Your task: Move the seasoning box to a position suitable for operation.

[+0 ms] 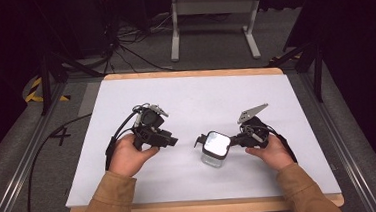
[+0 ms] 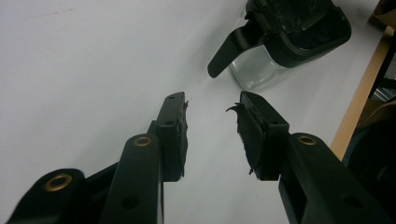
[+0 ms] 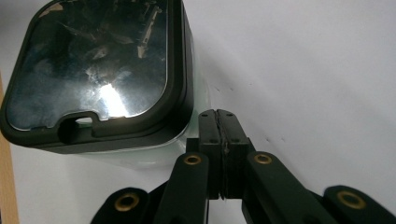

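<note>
Clear jar (image 1: 214, 152) with black mirrored lid sits lower centre of frame on white counter (image 1: 190, 96). Right gripper (image 1: 236, 141) just beside it, jaws together, empty. Left gripper (image 1: 174, 140) near, jaws apart.

Clear glass jar (image 1: 211, 159), glossy mirror-like lid (image 3: 93, 60) (black plastic rim), matt white tabletop (image 1: 185, 93)

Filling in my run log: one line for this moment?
left claw open, apart from jar | right claw shut beside jar | jar upright, lid on
</note>
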A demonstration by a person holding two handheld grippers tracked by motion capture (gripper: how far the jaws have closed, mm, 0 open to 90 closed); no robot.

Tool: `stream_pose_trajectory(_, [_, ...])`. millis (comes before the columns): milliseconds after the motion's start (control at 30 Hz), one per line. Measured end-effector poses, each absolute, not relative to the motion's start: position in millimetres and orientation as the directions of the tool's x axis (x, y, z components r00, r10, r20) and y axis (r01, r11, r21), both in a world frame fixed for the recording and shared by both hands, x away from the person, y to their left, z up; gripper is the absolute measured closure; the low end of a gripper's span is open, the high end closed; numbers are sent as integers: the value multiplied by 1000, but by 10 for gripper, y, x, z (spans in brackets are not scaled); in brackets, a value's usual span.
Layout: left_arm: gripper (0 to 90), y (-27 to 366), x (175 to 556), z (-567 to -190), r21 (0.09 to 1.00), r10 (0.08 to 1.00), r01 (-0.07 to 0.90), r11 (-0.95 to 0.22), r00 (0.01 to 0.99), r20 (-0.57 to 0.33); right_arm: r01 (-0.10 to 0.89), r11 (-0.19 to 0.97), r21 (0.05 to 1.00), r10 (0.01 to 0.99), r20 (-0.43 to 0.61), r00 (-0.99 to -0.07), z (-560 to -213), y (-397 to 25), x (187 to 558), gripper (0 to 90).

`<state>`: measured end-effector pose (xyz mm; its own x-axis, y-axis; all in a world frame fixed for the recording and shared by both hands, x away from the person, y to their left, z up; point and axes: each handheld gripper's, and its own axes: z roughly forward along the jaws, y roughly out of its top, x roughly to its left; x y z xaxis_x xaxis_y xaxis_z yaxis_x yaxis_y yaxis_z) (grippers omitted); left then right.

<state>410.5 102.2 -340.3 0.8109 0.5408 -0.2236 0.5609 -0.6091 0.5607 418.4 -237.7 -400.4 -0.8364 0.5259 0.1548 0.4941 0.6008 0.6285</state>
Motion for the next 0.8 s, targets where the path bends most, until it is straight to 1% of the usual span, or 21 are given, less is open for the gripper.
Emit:
stream_pose_trajectory(100, [646, 1019, 4109, -3401, 550, 552, 571, -610, 804, -223, 505, 604, 617, 527, 166, -833, -4011, -2369, 4182, 898])
stream_pose_trajectory(167, [652, 1016, 4120, -3410, 560, 549, 566, -605, 806, -221, 502, 610, 612, 515, 175, -839, -4016, -2360, 4171, 898])
stream_pose_trajectory(333, [652, 983, 4134, -3398, 565, 546, 566, -601, 806, -227, 500, 622, 602, 506, 178, -844, -4022, -2337, 4132, 898])
stream_pose_trajectory(367, [651, 964, 4152, -3394, 564, 536, 552, -614, 816, -216, 497, 632, 594, 504, 172, -846, -4024, -2316, 4097, 898])
stream_pose_trajectory(800, [649, 809, 4233, -3403, 565, 504, 532, -630, 834, -223, 515, 651, 557, 513, 176, -840, -4080, -2325, 3965, 898])
